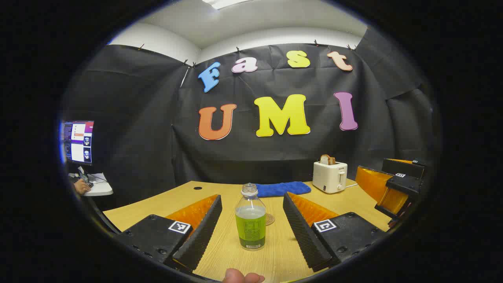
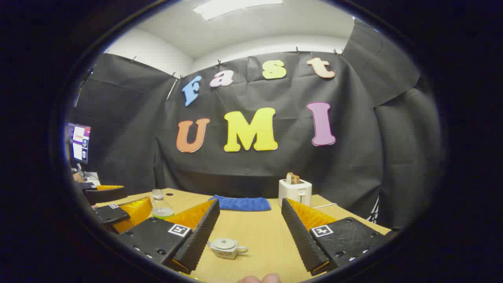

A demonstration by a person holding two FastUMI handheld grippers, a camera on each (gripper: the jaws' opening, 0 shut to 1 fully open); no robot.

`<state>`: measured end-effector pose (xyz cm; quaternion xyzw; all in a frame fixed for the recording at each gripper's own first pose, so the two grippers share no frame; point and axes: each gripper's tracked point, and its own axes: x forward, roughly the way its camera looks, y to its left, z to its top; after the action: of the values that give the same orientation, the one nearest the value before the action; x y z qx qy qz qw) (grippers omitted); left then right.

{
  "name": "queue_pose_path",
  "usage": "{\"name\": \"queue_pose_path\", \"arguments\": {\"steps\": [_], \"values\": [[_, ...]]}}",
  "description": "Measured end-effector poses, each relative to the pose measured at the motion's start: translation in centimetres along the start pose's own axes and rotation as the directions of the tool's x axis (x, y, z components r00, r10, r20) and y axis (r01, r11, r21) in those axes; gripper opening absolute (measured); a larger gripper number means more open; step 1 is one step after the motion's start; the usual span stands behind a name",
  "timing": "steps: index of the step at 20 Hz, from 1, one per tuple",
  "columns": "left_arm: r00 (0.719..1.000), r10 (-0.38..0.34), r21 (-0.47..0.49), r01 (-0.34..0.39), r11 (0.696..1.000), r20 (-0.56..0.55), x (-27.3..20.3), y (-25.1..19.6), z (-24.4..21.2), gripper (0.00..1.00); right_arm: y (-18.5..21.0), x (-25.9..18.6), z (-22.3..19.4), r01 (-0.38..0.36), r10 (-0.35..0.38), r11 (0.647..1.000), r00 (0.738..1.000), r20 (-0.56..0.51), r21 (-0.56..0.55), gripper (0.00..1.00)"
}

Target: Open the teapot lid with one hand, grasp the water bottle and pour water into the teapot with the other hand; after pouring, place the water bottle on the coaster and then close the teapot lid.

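Left hand-held gripper (image 1: 251, 232) spread wide, nothing held, fingers flanking the water bottle (image 1: 250, 217) standing upright at 12 o'clock on the worktop (image 1: 275, 255), not touching it. Bottle uncapped, green liquid, label print too small to read. Coaster (image 1: 269, 219) just behind the bottle at 1 o'clock. Farther off: blue cloth (image 1: 281, 188), white toaster (image 1: 329, 177) with 1 bread slice at 1 o'clock.

Right hand-held gripper (image 2: 249, 232) likewise wide and empty. Teapot (image 2: 225, 247), lid on, low between the fingers near 11 o'clock. Monitor (image 2: 79, 142) far at 9 o'clock.
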<state>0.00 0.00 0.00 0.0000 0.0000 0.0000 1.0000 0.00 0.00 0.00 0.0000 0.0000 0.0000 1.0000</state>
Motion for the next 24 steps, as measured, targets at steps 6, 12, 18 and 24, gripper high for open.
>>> {"name": "queue_pose_path", "arguments": {"steps": [6,12,18,24], "values": [[1.000,0.001,0.008,-0.001,1.000,-0.015,0.0,0.0,-0.2,0.97,-0.4,-0.3,0.3,0.012,-0.012,1.000,1.000,0.000,-0.004,0.95],[0.999,-0.002,0.006,0.002,1.000,-0.033,0.1,-0.2,-0.8,0.97,-0.3,-0.4,0.0,0.010,-0.011,1.000,1.000,-0.002,-0.005,0.95],[0.999,-0.004,0.007,0.005,1.000,-0.045,0.3,-0.2,-1.0,0.98,-0.6,-0.3,-0.2,0.017,-0.017,1.000,1.000,-0.004,-0.006,0.95],[0.999,-0.007,0.007,0.007,1.000,-0.044,0.2,0.0,-1.1,0.97,0.4,0.1,-1.8,-0.001,0.000,1.000,0.999,-0.038,-0.008,0.95]]}}
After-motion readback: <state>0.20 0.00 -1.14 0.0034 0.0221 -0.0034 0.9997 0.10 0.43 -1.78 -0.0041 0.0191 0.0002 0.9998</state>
